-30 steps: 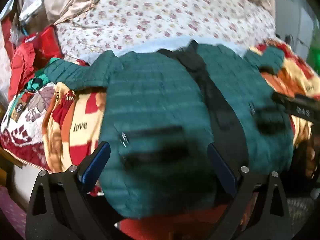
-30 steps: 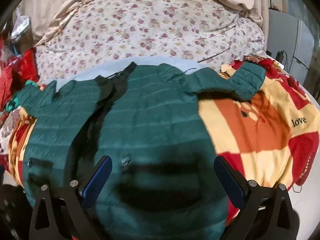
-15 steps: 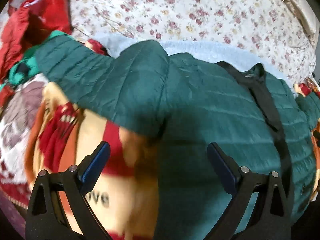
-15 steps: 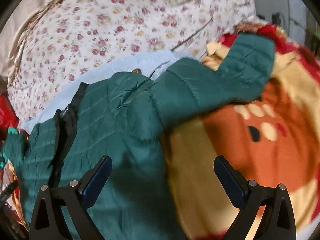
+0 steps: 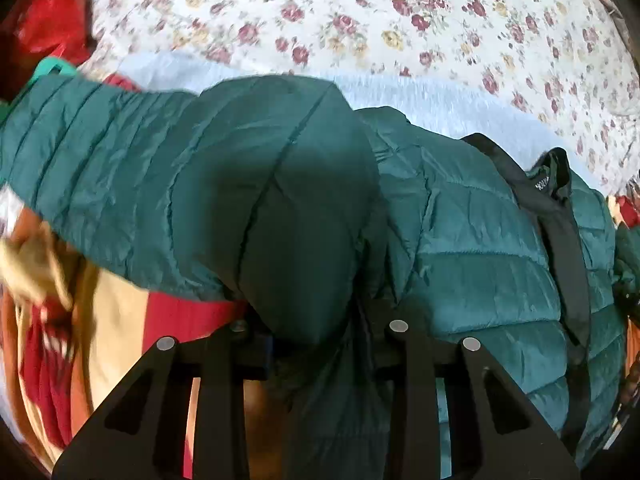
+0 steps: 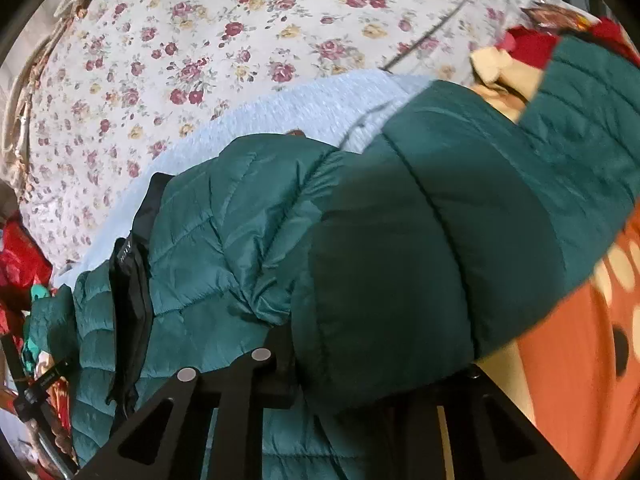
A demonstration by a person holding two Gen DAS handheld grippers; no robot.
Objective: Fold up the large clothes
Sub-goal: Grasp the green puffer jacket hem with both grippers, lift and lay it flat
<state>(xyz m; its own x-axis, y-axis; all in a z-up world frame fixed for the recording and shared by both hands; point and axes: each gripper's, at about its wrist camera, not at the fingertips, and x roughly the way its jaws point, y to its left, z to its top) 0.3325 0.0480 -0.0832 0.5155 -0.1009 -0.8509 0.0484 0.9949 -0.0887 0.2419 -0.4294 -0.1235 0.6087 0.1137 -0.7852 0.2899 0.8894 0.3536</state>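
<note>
Both hand-held grippers, left [image 5: 316, 344] and right [image 6: 360, 376], now clench the green quilted puffer jacket [image 5: 480, 248]; slick fabric may slip, we judge.

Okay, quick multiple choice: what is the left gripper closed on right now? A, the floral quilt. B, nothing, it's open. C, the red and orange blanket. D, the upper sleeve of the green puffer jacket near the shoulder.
D: in the left wrist view the left gripper has its fingers drawn together on the bulging sleeve of the green puffer jacket where it meets the body.
</note>
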